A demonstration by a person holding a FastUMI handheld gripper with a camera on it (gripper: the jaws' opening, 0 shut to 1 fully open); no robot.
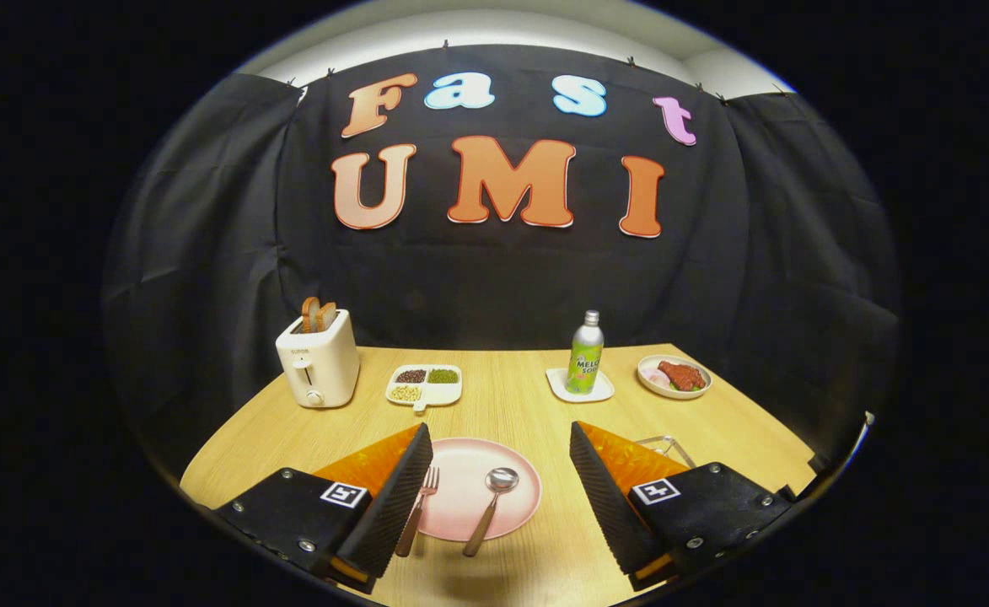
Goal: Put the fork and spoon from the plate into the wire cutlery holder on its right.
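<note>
I see the fork (419, 509) and spoon (488, 508) lying side by side on the pink plate (518, 493), handles off its near rim, between my gripper (499, 497) fingers, which stand wide apart and hold nothing. The wire cutlery holder (665, 445) peeks from behind the right finger. Beyond sit a toaster (319, 360), a bean tray (425, 385), and a soda bottle (585, 352).

Plate (469, 489): set on the table (511, 405), between the spread fingers of the gripper (494, 480).
Fork (419, 509): laid on the plate, left of the spoon (489, 506).
Wire cutlery holder (667, 445): placed right of the plate, partly hidden behind the right finger.
Toaster (319, 358), divided dish (425, 385), bottle (585, 353), food plate (674, 376): ranged left to right beyond the fingers.
</note>
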